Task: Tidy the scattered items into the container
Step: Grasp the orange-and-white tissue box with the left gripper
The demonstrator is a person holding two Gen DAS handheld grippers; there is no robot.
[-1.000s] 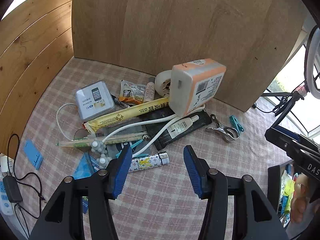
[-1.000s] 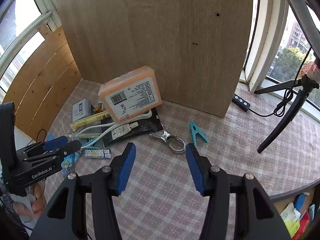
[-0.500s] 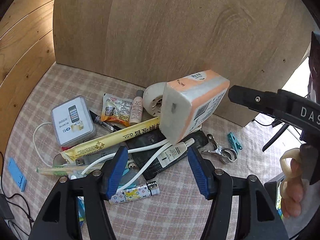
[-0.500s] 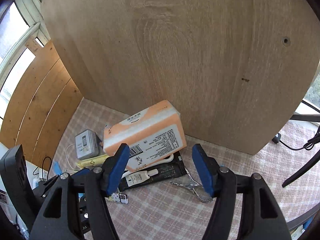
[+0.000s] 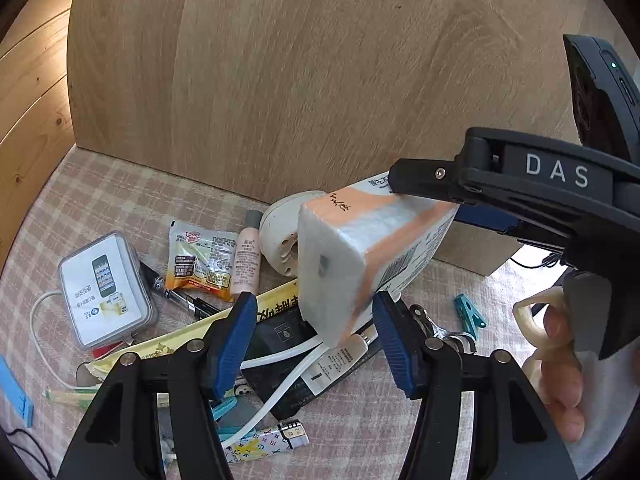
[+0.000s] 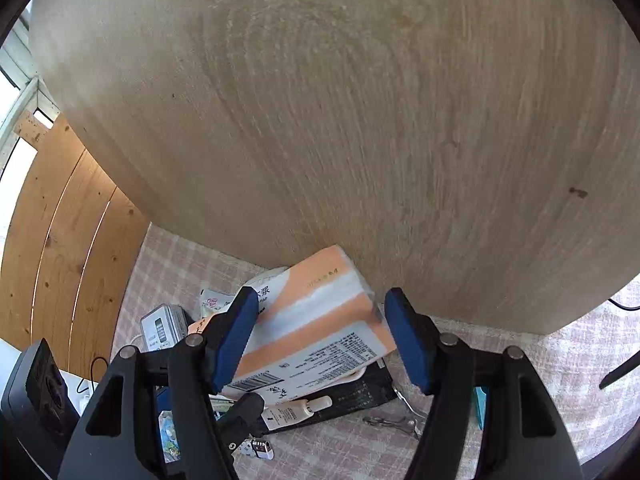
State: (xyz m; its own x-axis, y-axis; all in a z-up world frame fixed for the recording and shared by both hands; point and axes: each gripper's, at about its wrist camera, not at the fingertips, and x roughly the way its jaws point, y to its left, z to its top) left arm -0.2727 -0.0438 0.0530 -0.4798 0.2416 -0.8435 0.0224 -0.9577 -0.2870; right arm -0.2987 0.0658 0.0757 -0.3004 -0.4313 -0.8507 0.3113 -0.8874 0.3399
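An orange-and-white tissue pack [image 5: 360,256] leans tilted on a heap of small items. In the left wrist view my left gripper [image 5: 314,344] straddles the pack's near white end. Its jaws are closing, and a gap still shows beside the left pad. My right gripper [image 6: 320,340] stands wide open with the pack [image 6: 316,336] between its blue pads, which are not pressing on it. The right gripper's black finger [image 5: 432,178] also reaches over the pack's far end in the left wrist view, with a person's hand [image 5: 560,384] behind it.
Under and around the pack lie a grey phone-picture case [image 5: 106,288], a coffee sachet [image 5: 200,258], a small bottle [image 5: 246,264], a yellow packet [image 5: 184,340], a white cable [image 5: 280,396], a lighter [image 5: 264,444], a metal clip [image 5: 444,328] and a teal peg [image 5: 470,314]. A wooden board [image 5: 320,80] stands close behind.
Both grippers have come forward and down onto the tissue pack. The right jaws spread wider, and the right gripper came into the left wrist view over the pack.
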